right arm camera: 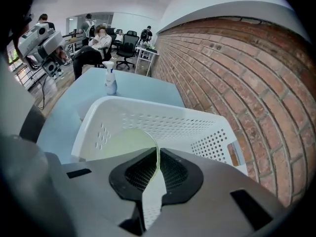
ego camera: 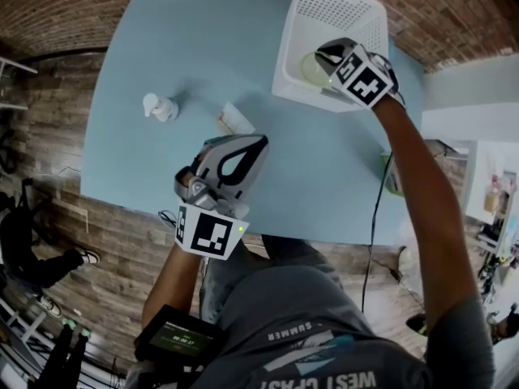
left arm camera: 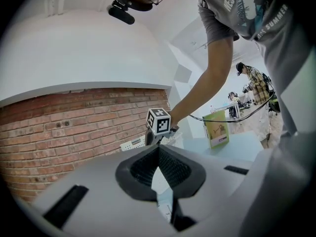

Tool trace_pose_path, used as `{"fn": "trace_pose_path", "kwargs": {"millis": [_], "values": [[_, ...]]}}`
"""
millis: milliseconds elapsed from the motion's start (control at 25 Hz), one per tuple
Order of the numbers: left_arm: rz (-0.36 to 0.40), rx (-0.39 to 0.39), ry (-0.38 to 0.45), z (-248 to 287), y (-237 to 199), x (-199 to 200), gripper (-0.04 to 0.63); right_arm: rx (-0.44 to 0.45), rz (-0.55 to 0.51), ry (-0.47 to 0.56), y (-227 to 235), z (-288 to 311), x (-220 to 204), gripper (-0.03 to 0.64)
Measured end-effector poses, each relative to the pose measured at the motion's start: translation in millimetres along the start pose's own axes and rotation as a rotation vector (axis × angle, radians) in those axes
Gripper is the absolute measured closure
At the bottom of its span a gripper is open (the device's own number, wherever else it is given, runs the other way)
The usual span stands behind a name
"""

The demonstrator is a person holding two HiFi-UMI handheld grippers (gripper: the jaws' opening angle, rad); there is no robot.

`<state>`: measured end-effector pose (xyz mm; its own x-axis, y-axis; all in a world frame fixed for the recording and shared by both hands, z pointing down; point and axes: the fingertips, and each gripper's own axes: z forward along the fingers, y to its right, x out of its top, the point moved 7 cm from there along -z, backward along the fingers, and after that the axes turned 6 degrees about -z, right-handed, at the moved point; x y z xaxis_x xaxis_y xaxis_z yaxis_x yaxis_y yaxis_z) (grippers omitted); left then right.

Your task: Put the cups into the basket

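Note:
A pale green cup (ego camera: 311, 68) hangs just inside the near wall of the white perforated basket (ego camera: 328, 6) at the table's far right. My right gripper (ego camera: 326, 61) is shut on the cup's rim. In the right gripper view the thin rim of the cup (right arm camera: 129, 143) runs between the pads of the gripper (right arm camera: 157, 158), above the basket's inside (right arm camera: 163, 120). My left gripper (ego camera: 258, 146) hovers over the blue table (ego camera: 162, 47) near its front edge, its pads together with nothing between them. The left gripper (left arm camera: 158, 149) faces the basket (left arm camera: 132, 143) and brick wall.
A white spray bottle (ego camera: 160, 106) stands on the table's left part, also seen beyond the basket as the spray bottle (right arm camera: 110, 80). A small white packet (ego camera: 236, 120) lies mid-table. A green card (left arm camera: 216, 128) stands at the right edge. People sit in the room behind.

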<state>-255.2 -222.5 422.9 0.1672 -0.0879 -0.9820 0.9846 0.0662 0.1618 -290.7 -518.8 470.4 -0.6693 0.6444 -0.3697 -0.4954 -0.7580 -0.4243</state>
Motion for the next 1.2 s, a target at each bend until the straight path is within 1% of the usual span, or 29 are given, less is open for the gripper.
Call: {"fn": "trace_pose_path", "kwargs": {"millis": [320, 440, 640, 840, 920, 1080, 1200], "values": [[-0.008, 0.004, -0.017, -7, 3, -7, 0.597, 0.026, -0.026, -0.011, 0, 25, 5, 0.584], [0.024, 0.002, -0.055, -9, 1, -5, 0.597, 0.063, -0.054, -0.039, -2, 38, 4, 0.584], [0.012, 0.003, -0.067, -13, 4, -12, 0.597, 0.118, -0.069, -0.074, -6, 60, -1, 0.584], [-0.008, 0.005, -0.06, -16, 6, -17, 0.597, 0.17, -0.078, -0.098, -10, 74, -4, 0.584], [0.01, 0.006, -0.081, -18, 4, -15, 0.597, 0.187, -0.07, -0.107, -11, 79, -6, 0.584], [-0.012, 0.011, -0.069, -20, 6, -19, 0.597, 0.223, -0.028, -0.108, -12, 87, -13, 0.584], [0.003, 0.013, -0.091, -22, 4, -19, 0.597, 0.252, 0.02, -0.111, -13, 92, -19, 0.584]]}}
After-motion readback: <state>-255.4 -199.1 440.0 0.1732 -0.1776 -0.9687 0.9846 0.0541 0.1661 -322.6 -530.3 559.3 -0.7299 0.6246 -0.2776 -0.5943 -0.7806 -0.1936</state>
